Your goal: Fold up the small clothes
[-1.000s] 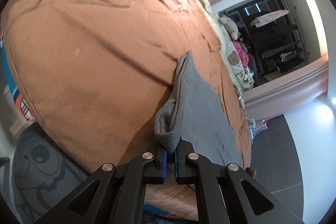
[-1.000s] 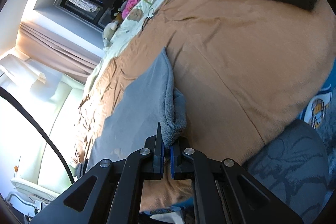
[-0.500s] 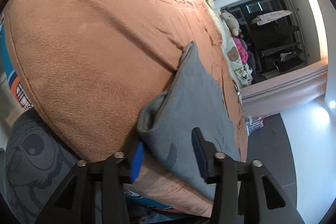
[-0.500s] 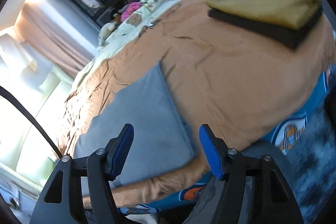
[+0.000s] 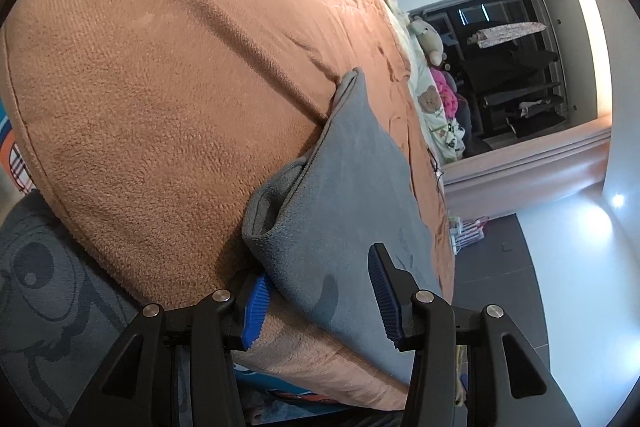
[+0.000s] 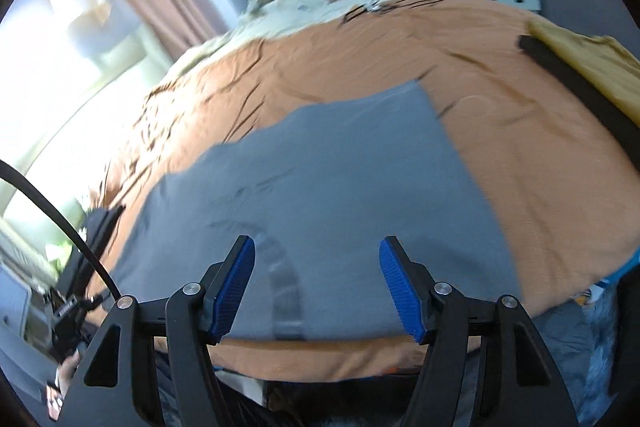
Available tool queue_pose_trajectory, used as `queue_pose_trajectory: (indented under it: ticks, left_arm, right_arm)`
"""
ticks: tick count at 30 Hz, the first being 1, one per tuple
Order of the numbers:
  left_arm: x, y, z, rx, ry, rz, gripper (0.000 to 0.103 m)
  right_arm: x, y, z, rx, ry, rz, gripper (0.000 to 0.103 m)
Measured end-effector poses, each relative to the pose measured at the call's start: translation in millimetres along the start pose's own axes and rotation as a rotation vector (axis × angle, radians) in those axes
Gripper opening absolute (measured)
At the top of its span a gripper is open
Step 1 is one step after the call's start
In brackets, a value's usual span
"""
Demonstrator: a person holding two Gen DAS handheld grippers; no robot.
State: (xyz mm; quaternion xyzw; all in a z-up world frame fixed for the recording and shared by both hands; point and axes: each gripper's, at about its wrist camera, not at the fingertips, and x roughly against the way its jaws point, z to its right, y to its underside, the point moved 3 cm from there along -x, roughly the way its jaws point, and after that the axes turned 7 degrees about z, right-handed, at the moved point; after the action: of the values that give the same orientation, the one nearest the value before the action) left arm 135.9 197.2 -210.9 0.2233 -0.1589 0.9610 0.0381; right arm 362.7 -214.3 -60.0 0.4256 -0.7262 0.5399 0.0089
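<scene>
Lying flat near the front edge of the orange blanket (image 5: 152,99), the folded grey garment (image 5: 352,195) is gripped by neither claw. The left gripper (image 5: 320,297) is held with jaws just opened, its blue pads straddling the garment's near corner without pressing it. The right gripper (image 6: 318,285) is likewise seen spread apart above the cloth. Folded black and mustard clothes (image 6: 580,67) are stacked toward the blanket's right edge.
</scene>
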Motion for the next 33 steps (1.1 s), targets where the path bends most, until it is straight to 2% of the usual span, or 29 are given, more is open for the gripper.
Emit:
queue_pose_trajectory:
  ticks: [6,10,12,13,14,17,20,22,27,33]
  left_arm:
    - [-2.5,-2.5,-12.1,0.041,0.033,-0.002,0.034]
    - [-3.9,-1.7,-18.4,0.049,0.03,-0.001,0.016]
    - [-2.8,-1.2,-21.0,0.051,0.032,-0.001,0.012]
    - [-1.6,-1.3,-22.3,0.055,0.035,-0.002,0.01]
    - [-0.3,-0.7,-23.4,0.056,0.036,-0.002,0.008]
    - [3.5,-0.2,-21.5,0.048,0.04,0.001,0.007]
    - [6.0,0.1,-18.7,0.044,0.045,0.006,0.006]
    - [7.8,0.4,-17.7,0.047,0.048,0.008,0.006]
    - [13.1,-0.3,-17.6,0.066,0.05,0.02,0.006]
    - [16.7,1.8,-17.1,0.09,0.041,0.031,0.006]
  right_arm:
    - [-36.3,-0.6,-30.0,0.085,-0.011,-0.076,0.063]
    - [-67.0,-4.7,-41.0,0.129,-0.017,-0.123,0.063]
    - [-74.9,-4.9,-50.0,0.165,-0.002,-0.11,0.063]
    - [-76.9,-4.0,-53.5,0.179,0.002,-0.104,0.062]
    - [-79.0,-1.1,-55.9,0.198,-0.006,-0.105,0.056]
    - [-94.4,10.8,-64.0,0.243,-0.008,-0.147,0.043]
    - [-111.1,22.9,-65.9,0.266,0.008,-0.227,0.032]
    - [-114.7,29.6,-66.2,0.286,0.016,-0.259,0.031]
    - [-112.8,19.7,-75.0,0.31,0.003,-0.316,0.03]
    - [-119.6,6.9,-74.9,0.304,-0.013,-0.302,0.029]
